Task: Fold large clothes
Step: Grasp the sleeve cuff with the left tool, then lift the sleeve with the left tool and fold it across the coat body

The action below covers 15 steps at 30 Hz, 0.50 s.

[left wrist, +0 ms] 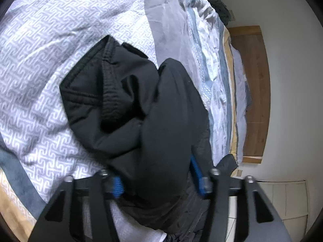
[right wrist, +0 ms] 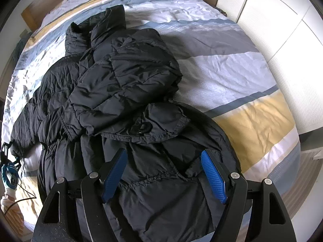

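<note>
While the black quilted puffer jacket [right wrist: 113,92] lies spread along the striped bed cover [right wrist: 232,66], one sleeve already across its chest, your left claw [left wrist: 159,181] is pinched on a thick cuff end. Carry it flat, don't drag. Your right claw [right wrist: 163,173] hovers wide over the hem, holding nothing.

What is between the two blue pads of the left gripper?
In the left wrist view, a thick fold of the black jacket fills the gap of the left gripper; both blue pads press against the cloth.
</note>
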Each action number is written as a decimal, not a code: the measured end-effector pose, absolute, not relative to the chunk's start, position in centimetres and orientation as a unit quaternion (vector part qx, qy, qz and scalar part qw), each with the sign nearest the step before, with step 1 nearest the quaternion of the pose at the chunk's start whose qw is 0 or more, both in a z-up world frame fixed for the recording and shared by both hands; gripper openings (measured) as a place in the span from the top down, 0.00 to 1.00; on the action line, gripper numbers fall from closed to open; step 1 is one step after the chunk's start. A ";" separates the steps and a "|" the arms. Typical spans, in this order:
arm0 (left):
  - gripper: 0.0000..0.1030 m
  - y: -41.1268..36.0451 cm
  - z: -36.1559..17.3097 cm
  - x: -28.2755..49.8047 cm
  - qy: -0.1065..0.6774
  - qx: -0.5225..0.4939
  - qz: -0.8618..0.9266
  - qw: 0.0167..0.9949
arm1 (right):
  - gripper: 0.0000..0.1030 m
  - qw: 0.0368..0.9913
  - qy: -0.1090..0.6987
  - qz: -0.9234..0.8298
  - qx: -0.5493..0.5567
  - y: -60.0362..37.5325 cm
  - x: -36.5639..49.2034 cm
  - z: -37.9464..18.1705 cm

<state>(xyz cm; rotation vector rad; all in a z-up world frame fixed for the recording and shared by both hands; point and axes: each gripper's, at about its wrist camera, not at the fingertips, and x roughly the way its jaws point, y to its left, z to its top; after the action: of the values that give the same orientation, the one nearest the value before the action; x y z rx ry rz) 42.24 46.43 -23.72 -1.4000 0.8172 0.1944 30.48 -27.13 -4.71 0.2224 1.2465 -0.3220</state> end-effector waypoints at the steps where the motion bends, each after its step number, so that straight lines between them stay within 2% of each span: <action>1: 0.66 46.5 -23.5 42.3 0.365 -0.623 0.086 0.687 | 0.28 0.795 0.579 -0.150 0.103 -27.2 30.4 -4.7; 3: 0.75 46.5 -22.6 42.6 0.366 -0.616 0.085 0.692 | 0.28 0.796 0.576 -0.150 0.105 -27.4 30.3 -4.5; 6: 0.81 46.3 -21.2 42.9 0.361 -0.609 0.079 0.702 | 0.28 0.798 0.573 -0.149 0.110 -27.6 30.1 -4.5; 15: 0.83 43.6 -14.0 45.4 0.345 -0.556 0.029 0.756 | 0.27 0.808 0.558 -0.141 0.125 -28.4 29.8 -4.3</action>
<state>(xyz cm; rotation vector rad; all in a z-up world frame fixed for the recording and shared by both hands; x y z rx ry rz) 45.36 43.64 -13.97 -1.2114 0.7511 0.0635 29.77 -28.38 -4.32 0.2665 1.1930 -0.3017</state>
